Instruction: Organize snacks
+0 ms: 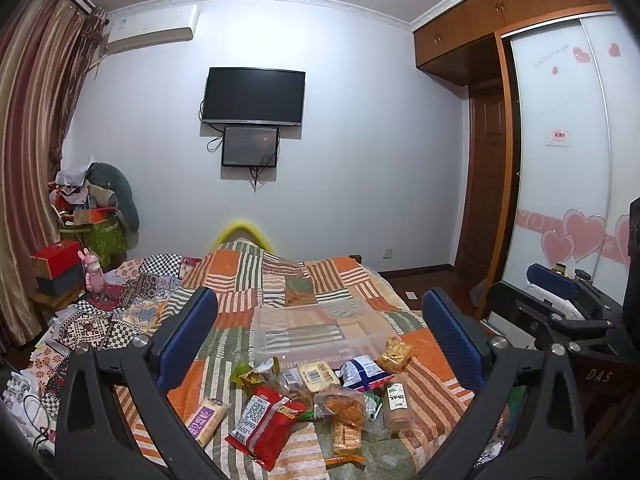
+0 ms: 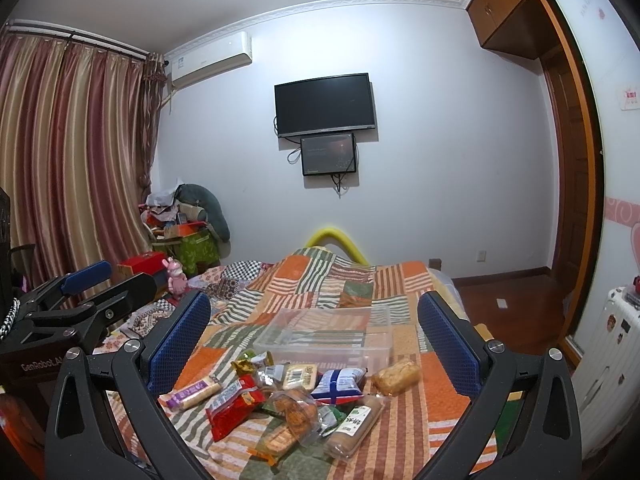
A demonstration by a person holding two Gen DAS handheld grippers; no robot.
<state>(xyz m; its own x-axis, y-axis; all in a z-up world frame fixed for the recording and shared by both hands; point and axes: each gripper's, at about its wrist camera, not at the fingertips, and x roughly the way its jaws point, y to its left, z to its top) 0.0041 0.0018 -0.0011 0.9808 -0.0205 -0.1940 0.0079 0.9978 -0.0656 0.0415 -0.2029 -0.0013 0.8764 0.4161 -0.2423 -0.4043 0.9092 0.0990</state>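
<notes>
Several snack packets lie in a heap on a patchwork bedspread [image 1: 280,276]: a red bag [image 1: 266,420], a purple-labelled wafer pack [image 1: 206,420], a blue-white bag [image 1: 362,372] and a green-labelled roll [image 1: 396,400]. A clear plastic bin [image 1: 316,332] stands empty just beyond them. My left gripper [image 1: 320,340] is open and empty, held above the heap. In the right wrist view the heap shows the red bag [image 2: 234,406], and the bin [image 2: 328,334] is behind it. My right gripper [image 2: 316,340] is open and empty above the snacks.
The right gripper's body [image 1: 560,312] shows at the left view's right edge; the left gripper's body [image 2: 80,304] shows at the right view's left. Boxes and a pink toy [image 1: 94,272] sit left of the bed. A wardrobe [image 1: 568,152] and white suitcase [image 2: 608,360] stand right.
</notes>
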